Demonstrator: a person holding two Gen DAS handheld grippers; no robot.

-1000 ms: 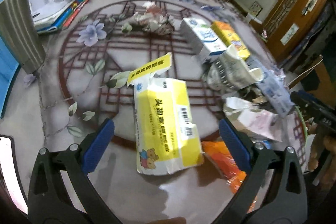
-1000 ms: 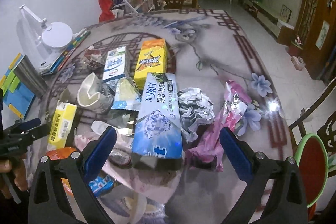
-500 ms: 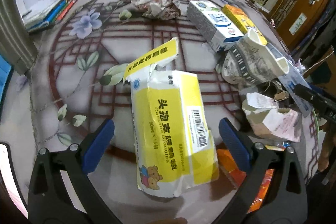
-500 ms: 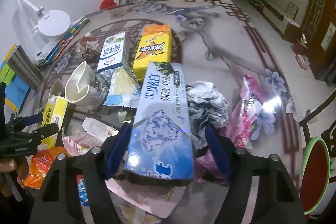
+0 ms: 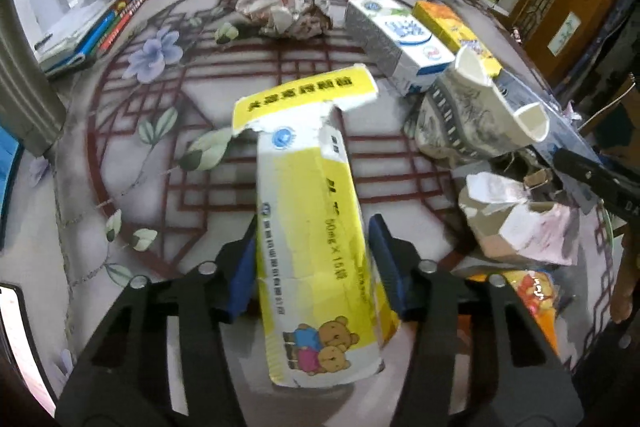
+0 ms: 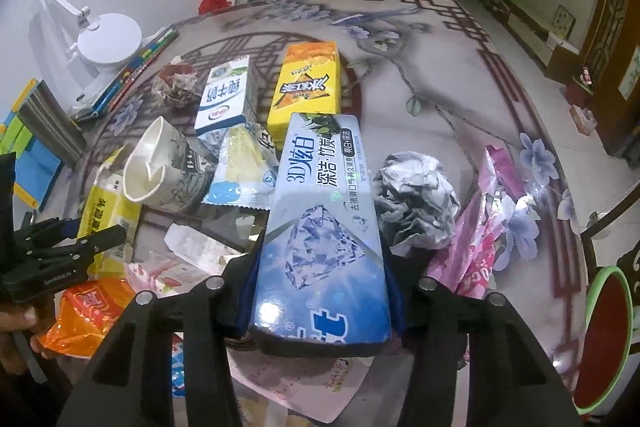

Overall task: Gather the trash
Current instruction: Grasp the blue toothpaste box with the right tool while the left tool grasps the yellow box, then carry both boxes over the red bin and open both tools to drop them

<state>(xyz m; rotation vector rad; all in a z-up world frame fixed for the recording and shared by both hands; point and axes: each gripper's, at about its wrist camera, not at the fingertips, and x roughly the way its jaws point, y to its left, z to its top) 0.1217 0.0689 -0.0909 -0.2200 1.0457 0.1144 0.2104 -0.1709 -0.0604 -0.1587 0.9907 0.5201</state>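
The left gripper (image 5: 312,259) is closing on a yellow-and-white box (image 5: 308,223), its blue pads pressing both long sides; the box is lying near the table's (image 5: 120,147) near edge, its torn yellow flap pointing toward the centre. It is showing cartoon bears and the print "50mg × 15"; its Chinese characters are too blurred to read. The right gripper (image 6: 320,271) is closing on a blue toothpaste box (image 6: 324,231) marked "3D", with Chinese text and a diamond picture, its pads touching both sides. This box is lying amid the litter near the near edge. Beyond it a blue-and-white milk carton (image 6: 228,99) and a yellow carton (image 6: 306,83) are lying side by side toward the centre. A paper cup (image 6: 160,171) is lying tilted just left of the toothpaste box, crumpled paper (image 6: 416,203) just right, and a pink wrapper (image 6: 480,223) further right. An orange wrapper (image 6: 88,315) is lying by the left gripper.
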